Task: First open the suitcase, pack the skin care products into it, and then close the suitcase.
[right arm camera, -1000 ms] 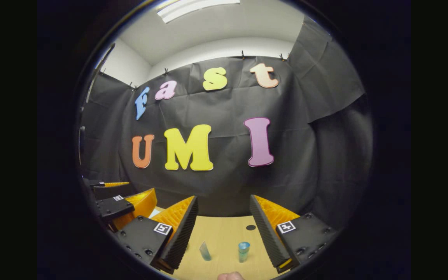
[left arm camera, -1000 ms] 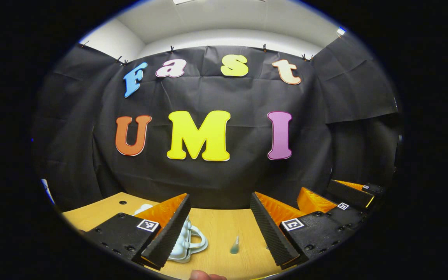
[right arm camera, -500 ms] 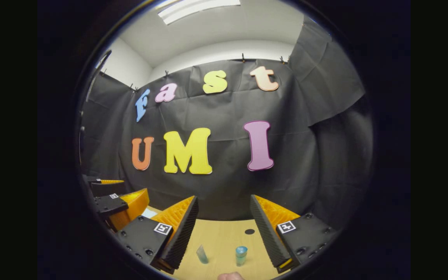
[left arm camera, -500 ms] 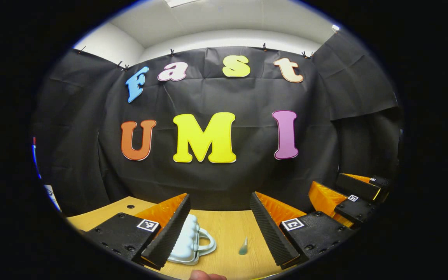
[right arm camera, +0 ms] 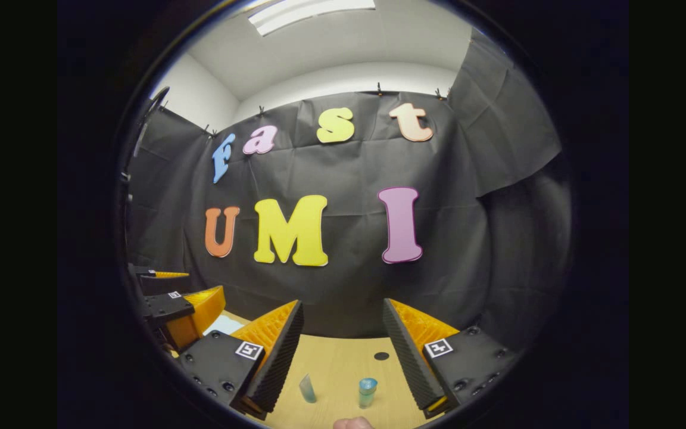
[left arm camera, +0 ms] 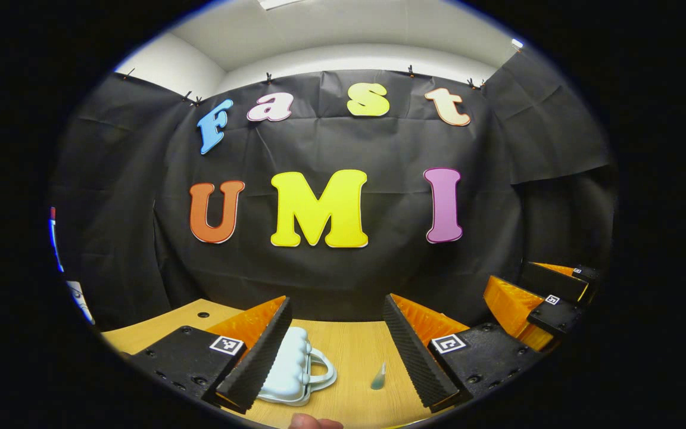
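On the table [left arm camera: 343, 351], left of the tube [left arm camera: 378, 378], left gripper view has the suitcase [left arm camera: 292, 368]; right gripper view adds a bottle [right arm camera: 367, 392] right of it. Both tools [left arm camera: 336, 351] [right arm camera: 343, 351] spread, empty.

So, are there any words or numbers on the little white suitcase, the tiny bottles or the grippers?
No words or numbers can be read on any of these.
White suitcase: no writing shows.
Green tube and blue-capped bottle: too small to tell.
Square tags on the left gripper and the right gripper: black-and-white patterns, not letters.
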Demonstrator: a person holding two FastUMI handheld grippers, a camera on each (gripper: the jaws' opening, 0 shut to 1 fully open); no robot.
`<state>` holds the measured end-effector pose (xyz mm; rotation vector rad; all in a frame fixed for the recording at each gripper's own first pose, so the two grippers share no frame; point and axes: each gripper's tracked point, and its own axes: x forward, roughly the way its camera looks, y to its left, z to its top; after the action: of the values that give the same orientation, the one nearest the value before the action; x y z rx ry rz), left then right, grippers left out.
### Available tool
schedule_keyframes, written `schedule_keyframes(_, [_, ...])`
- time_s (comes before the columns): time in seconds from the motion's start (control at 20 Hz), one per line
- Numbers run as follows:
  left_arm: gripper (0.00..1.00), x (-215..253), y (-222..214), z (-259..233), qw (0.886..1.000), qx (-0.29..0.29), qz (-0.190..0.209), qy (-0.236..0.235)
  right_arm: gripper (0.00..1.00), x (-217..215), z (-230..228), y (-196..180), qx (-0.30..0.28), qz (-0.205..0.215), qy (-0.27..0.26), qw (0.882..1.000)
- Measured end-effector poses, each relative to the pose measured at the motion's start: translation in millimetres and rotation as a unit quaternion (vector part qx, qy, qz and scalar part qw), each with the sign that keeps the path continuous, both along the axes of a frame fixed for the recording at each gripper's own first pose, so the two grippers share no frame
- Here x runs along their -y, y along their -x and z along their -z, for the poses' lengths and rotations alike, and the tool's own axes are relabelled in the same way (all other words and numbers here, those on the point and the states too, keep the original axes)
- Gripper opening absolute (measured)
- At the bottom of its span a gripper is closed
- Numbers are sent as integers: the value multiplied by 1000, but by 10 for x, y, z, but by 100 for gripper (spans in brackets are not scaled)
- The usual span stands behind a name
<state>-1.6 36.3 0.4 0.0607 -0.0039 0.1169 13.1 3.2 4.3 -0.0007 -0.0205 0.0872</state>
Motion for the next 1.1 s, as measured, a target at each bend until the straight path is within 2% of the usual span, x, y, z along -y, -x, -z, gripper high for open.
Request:
schedule_keyframes(0.15, [98,-47,-18,115,1000,-14,6,-3,80,21,52,22,-4,0,7,1000])
schedule_keyframes(0.45, [99,-193,-90,507,997,-62,27,-47,80,205,218,97,-15,16,29,999])
schedule_keyframes(0.65, [98,-262,-219,913,987,-112,56,-105,79,395,451,180,-41,41,38,998])
schedule_keyframes(0.8, [99,-278,-396,1220,969,-143,86,-181,80,553,570,206,-60,61,46,995])
schedule_keyframes(0.95, [99,-271,-521,1696,940,-191,120,-254,80,721,537,248,-57,81,58,993])
schedule_keyframes(1.1, [100,-372,-625,2101,911,-248,117,-307,80,904,525,296,-62,101,65,991])
